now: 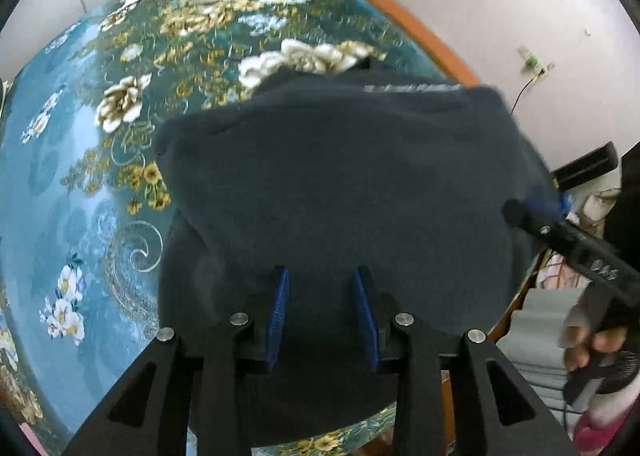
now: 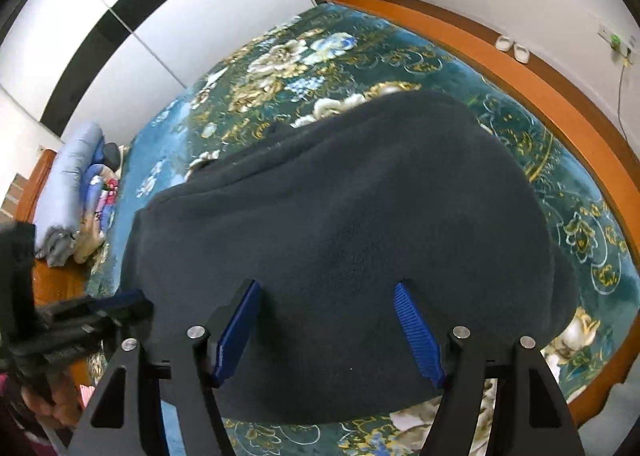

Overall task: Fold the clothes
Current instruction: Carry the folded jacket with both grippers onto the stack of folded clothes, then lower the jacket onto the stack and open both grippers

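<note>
Garment: dark fleece garment [image 1: 340,191] lies bunched mid-frame on the floral bedspread [image 1: 80,183].
Left hand-held gripper [image 1: 325,316]: hovering over the near hem, blue pads a narrow gap apart, nothing pinched.
Right hand-held gripper [image 2: 332,332]: spread wide above the fleece, empty.
Risk: thick pile could slip a shallow pinch, or the fold drags crooked if only one layer is caught.
Hidden: sleeves and collar unreadable; near hem covered by the fingers; left view is blurred.
</note>
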